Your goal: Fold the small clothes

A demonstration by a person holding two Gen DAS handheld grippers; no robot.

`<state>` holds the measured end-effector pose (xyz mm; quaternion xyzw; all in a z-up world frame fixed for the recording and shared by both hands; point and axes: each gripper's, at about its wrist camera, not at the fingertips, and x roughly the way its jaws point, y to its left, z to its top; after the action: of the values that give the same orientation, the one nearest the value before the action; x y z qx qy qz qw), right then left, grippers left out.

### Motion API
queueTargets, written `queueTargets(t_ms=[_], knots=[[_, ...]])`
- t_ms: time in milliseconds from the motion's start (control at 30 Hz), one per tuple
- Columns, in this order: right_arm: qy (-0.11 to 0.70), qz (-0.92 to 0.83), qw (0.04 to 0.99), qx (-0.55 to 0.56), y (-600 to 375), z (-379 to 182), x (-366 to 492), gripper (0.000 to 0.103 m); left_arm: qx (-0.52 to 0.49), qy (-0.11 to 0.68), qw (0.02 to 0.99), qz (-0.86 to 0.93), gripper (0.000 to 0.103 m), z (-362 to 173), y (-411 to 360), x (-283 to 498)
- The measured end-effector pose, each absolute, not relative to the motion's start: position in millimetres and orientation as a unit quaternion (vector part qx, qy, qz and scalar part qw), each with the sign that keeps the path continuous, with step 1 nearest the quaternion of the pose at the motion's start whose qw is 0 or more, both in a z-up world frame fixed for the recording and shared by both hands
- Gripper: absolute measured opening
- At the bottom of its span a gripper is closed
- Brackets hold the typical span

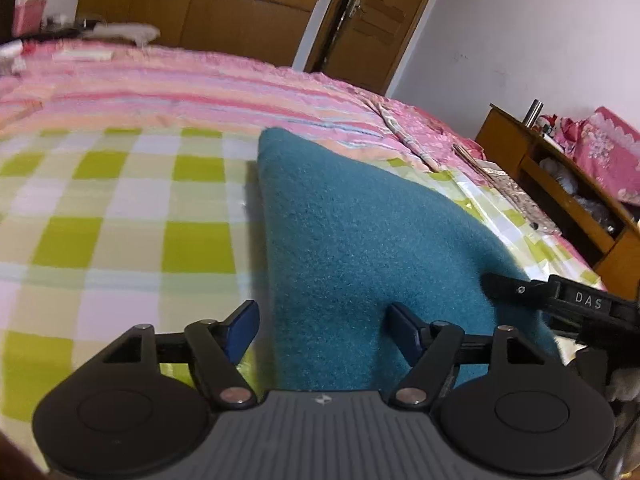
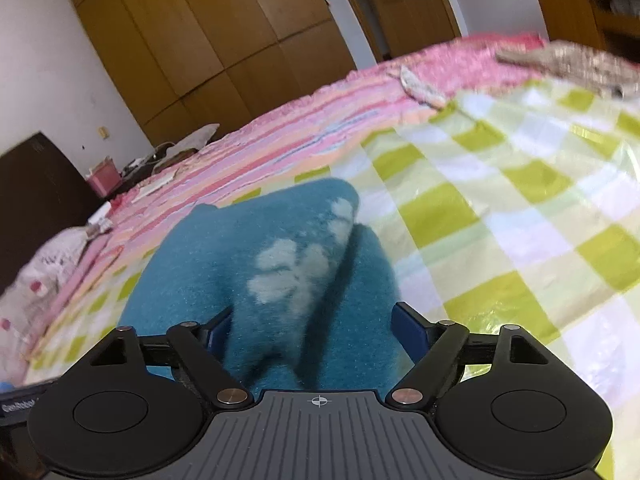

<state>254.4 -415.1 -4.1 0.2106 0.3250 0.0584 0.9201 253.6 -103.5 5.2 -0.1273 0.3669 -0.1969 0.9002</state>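
A small teal fleece garment (image 1: 352,248) lies on a green-and-white checked cloth (image 1: 120,208) spread on the bed. In the right wrist view the garment (image 2: 224,264) shows a pale paw-like print (image 2: 288,272) and a fold ridge. My left gripper (image 1: 322,330) is open, its blue pads straddling the garment's near left edge. My right gripper (image 2: 312,330) is open, its pads on either side of the garment's near end. The right gripper's black finger (image 1: 560,300) shows at the garment's right edge in the left wrist view.
A pink striped quilt (image 1: 200,80) covers the bed beyond the checked cloth (image 2: 520,200). A wooden wardrobe (image 2: 224,24) and a door (image 1: 372,20) stand behind the bed. A wooden shelf unit (image 1: 560,184) stands at the right. Loose items lie on the far side of the bed.
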Motion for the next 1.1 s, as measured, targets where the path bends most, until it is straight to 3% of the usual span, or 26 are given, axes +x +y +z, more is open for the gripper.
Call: queueTargets(t_ms=[100, 200, 433, 667, 1100], knots=[[0.338, 0.076, 0.903, 0.254, -422.8, -13.0, 261.2, 0.079, -0.163, 0.381, 0.887, -0.207, 0.073, -1.4, -102.3, 256.1], [0.346, 0.100, 0.875, 0.323, -428.8, -22.2, 261.6, 0.066, -0.142, 0.373, 0.892, -0.212, 0.068, 1.5, -104.0, 246.8], [0.345, 0.133, 0.863, 0.343, -410.7, -12.6, 232.1, 0.052, -0.099, 0.375, 0.898, -0.208, 0.066, 15.3, -87.7, 196.4], [0.334, 0.122, 0.863, 0.359, -409.2, -24.8, 206.4, 0.046, -0.038, 0.372, 0.911, -0.176, 0.067, 18.8, -110.9, 180.5], [0.280, 0.064, 0.943, 0.166, -373.4, 35.4, 163.8, 0.048, 0.034, 0.349, 0.928, -0.126, 0.066, 34.7, -123.6, 163.0]])
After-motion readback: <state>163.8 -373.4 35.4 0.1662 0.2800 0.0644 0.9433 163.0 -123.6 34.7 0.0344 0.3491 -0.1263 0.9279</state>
